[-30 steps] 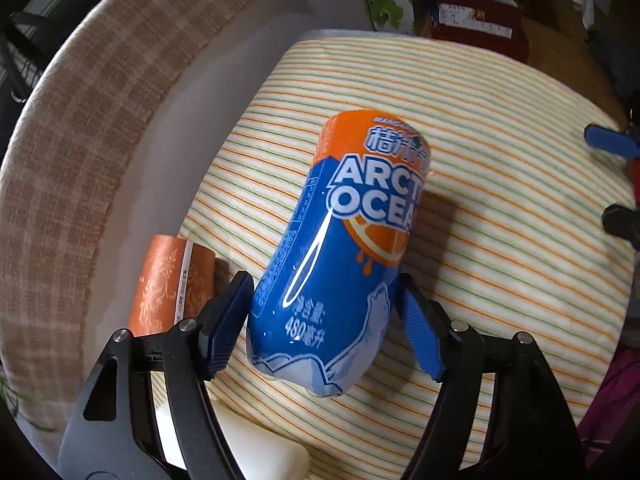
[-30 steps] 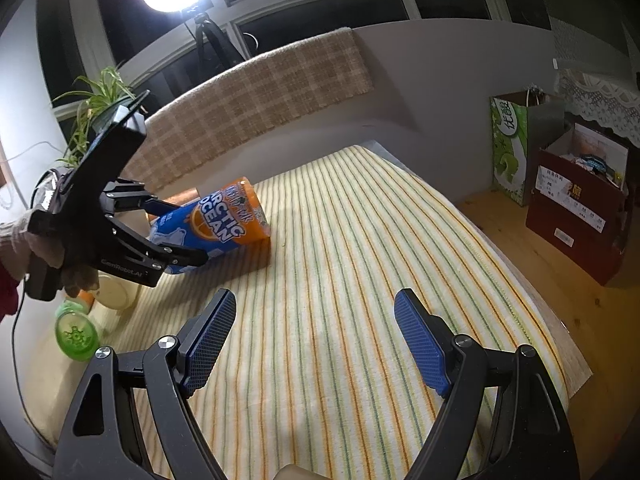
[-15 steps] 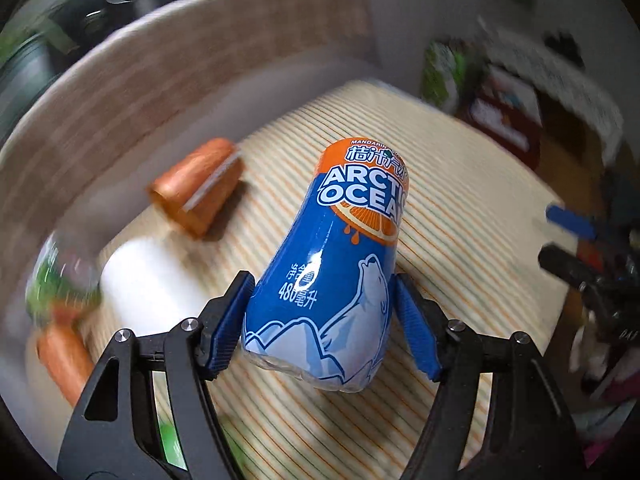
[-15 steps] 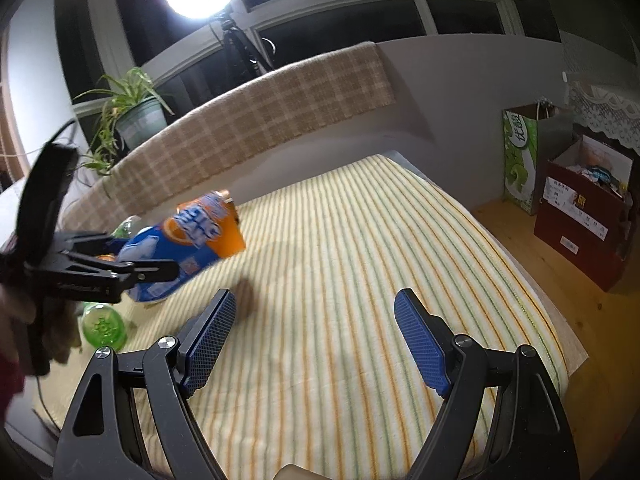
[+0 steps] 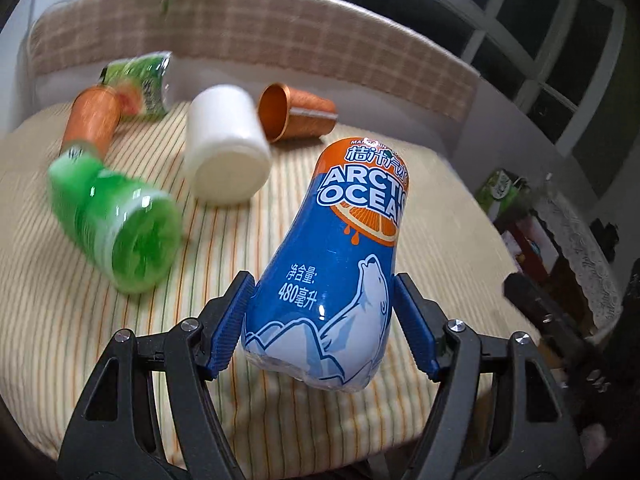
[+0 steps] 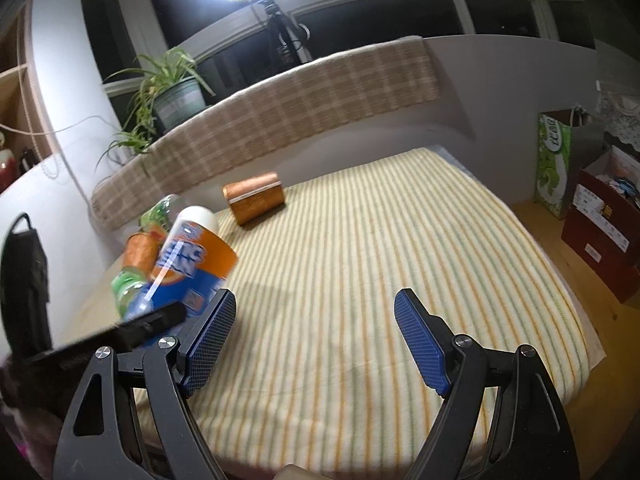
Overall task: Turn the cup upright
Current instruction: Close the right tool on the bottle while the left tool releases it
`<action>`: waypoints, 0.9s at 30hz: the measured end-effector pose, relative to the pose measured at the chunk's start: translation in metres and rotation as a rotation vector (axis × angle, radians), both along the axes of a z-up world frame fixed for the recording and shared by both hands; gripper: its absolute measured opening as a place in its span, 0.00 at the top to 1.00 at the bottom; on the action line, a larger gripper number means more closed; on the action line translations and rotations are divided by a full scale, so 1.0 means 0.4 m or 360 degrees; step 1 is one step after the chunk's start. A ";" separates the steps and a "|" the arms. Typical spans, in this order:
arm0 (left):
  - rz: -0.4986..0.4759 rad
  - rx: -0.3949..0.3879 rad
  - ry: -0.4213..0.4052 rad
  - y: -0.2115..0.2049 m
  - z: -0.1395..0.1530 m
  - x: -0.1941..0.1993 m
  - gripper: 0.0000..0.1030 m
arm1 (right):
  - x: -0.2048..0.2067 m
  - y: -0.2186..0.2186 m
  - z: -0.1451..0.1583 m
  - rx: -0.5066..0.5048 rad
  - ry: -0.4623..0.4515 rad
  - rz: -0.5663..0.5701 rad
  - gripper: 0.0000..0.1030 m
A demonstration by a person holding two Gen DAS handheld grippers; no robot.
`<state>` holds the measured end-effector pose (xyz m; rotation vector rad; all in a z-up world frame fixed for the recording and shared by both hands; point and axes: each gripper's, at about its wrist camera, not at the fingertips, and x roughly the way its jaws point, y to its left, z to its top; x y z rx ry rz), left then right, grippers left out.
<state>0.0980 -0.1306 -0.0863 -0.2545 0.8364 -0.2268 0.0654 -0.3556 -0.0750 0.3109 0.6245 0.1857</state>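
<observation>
A: On the striped cloth of the tabletop [image 6: 360, 264], far left corner: smeared by motion, hard to read. Green bottle [image 5: 120, 232] blurred, label illegible. Second green packet [image 5: 140, 80] at the back, half hidden behind an orange tube [image 5: 94, 120]. White cup [image 5: 224, 148] on its side, base facing the camera. Copper cup [image 5: 296, 114] also on its side, mouth turned left.

B: And the blue-and-orange cup [image 5: 336, 268]?

A: Clamped in the left gripper [image 5: 320, 324], blue pads pressed to both flanks near the base. Lifted clear of the cloth, tilted, orange end pointing away and up. Base rim cut off from the right-wrist view by the gripper body; upper half only there [image 6: 188, 264].

B: Right gripper [image 6: 314, 344]?

A: Spread wide, nothing between the pads, hanging above bare cloth near the front edge. Well apart from the copper cup [image 6: 256, 198]. Left pad close beside the held cup, contact impossible to judge.
</observation>
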 end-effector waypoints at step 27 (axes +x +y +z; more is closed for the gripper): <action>-0.0046 0.0048 -0.0035 0.208 0.065 -0.125 0.17 | 0.144 0.133 -0.062 0.0669 0.0537 0.0166 0.21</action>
